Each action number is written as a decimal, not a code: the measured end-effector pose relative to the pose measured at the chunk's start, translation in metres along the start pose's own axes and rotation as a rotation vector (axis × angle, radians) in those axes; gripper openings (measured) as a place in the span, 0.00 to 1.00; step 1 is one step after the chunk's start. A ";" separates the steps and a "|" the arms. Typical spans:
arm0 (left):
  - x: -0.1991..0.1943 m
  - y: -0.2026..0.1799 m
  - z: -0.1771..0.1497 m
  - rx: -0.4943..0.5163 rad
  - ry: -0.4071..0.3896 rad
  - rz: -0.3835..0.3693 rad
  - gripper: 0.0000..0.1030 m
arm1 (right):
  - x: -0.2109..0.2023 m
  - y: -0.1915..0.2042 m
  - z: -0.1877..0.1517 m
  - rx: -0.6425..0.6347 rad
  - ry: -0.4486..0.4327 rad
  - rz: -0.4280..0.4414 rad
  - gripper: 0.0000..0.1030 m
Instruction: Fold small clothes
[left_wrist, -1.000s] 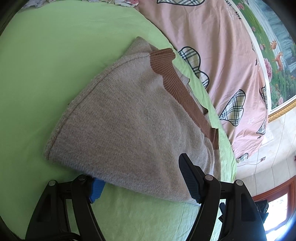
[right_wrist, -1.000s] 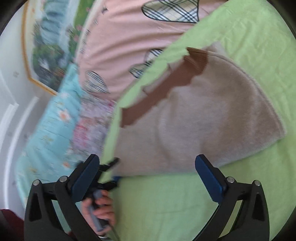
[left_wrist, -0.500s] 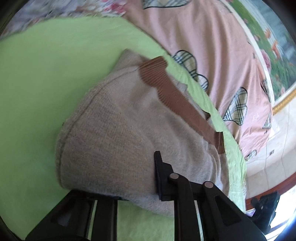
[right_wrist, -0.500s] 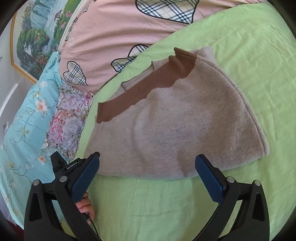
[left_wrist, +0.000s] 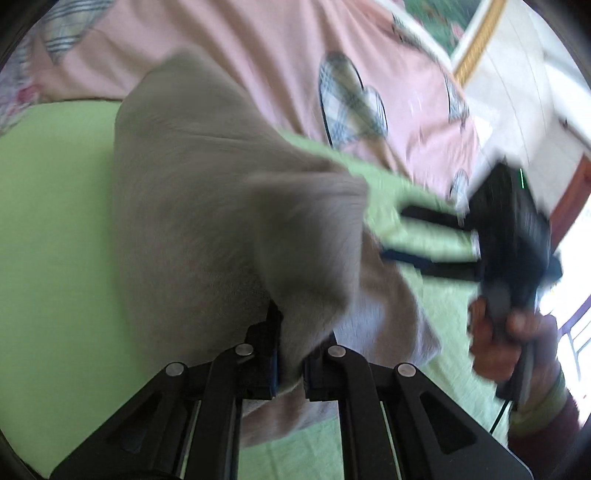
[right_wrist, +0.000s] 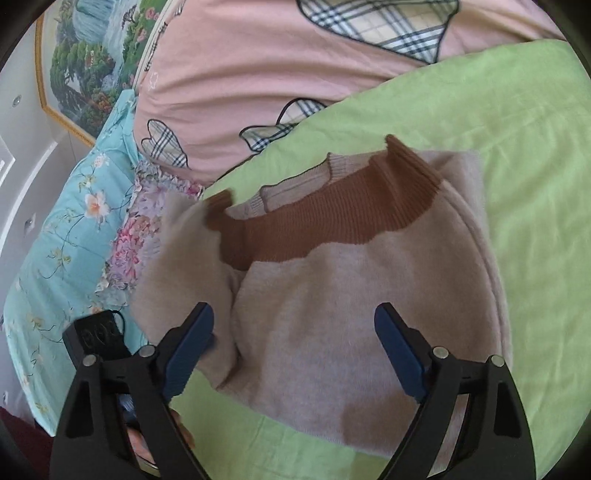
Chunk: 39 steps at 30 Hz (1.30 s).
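Beige sweater (right_wrist: 354, 295) is lain on the green sheet (right_wrist: 517, 155), one edge pinched and lifted by the clenched left gripper (left_wrist: 290, 354). Right gripper (right_wrist: 295, 350) is held spread wide above it, nothing grasped.

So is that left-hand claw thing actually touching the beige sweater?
Touching. In the left wrist view the left gripper is pinched shut on a lifted fold of the beige sweater, with cloth bunched between its fingers.
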<state>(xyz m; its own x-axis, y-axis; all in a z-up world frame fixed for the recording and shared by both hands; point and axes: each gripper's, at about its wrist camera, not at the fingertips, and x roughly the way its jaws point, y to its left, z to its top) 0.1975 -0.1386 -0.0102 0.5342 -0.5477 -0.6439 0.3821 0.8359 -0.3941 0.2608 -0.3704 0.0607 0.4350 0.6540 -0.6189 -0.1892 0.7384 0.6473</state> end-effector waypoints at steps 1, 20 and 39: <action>0.008 -0.002 -0.003 0.002 0.022 -0.010 0.07 | 0.008 0.001 0.007 -0.008 0.024 0.025 0.86; -0.003 -0.021 0.000 0.058 0.037 -0.103 0.07 | 0.085 0.023 0.072 -0.101 0.122 0.102 0.15; 0.084 -0.076 -0.036 0.123 0.249 -0.200 0.08 | 0.003 -0.095 0.025 -0.018 0.001 -0.146 0.15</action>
<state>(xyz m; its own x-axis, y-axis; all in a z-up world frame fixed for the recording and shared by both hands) 0.1862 -0.2467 -0.0585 0.2453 -0.6622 -0.7081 0.5570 0.6940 -0.4561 0.3018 -0.4423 0.0087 0.4580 0.5392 -0.7067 -0.1393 0.8287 0.5420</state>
